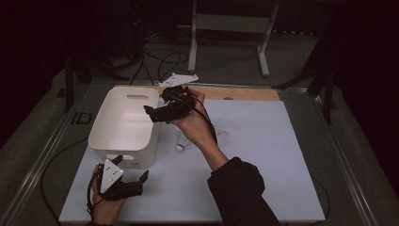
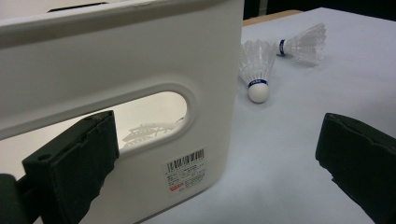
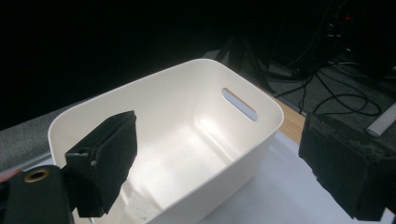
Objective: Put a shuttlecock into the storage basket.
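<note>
Shuttlecocks are the work in hand: two lie on the pale table sheet (image 1: pixel 263 155) at centre frame in the high view, one (image 2: pixel 256 70) standing on its cork just beside the white bin's corner, the other (image 2: pixel 303 44) on its side a little beyond it. Nearest, at lower left of the high view, the left gripper (image 1: pixel 133 170) rests on the sheet just in front of the bin (image 1: pixel 123 123), its jaws spread wide with nothing between them, one jaw before the bin's handle slot. Farther up, at centre, the right gripper (image 1: pixel 151 113) hangs over the bin's right rim, jaws wide apart and empty. A feathered white shape (image 3: pixel 133 205) lies on the bin floor.
</note>
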Demonstrator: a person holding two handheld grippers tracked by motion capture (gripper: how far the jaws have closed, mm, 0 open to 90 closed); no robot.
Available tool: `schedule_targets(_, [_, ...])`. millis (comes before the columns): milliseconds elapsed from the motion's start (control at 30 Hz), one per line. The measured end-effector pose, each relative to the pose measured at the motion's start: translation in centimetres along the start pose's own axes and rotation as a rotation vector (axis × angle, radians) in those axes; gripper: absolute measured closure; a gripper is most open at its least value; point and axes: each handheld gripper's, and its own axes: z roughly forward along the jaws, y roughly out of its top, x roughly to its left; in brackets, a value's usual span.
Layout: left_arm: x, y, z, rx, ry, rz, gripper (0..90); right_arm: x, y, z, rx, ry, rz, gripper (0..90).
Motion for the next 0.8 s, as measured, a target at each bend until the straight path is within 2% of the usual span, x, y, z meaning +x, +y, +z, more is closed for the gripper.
schedule_targets(400, [0.0,0.0,0.0,0.004,-0.001,0.003,0.1,-1.7,-0.1,-1.1,0.014,-0.044,-0.007,11.5])
schedule_targets(800, [0.0,0.0,0.0,0.005,0.001,0.004,0.1,-3.3,-1.0,-1.9,0.024,-0.078,-0.007,11.0])
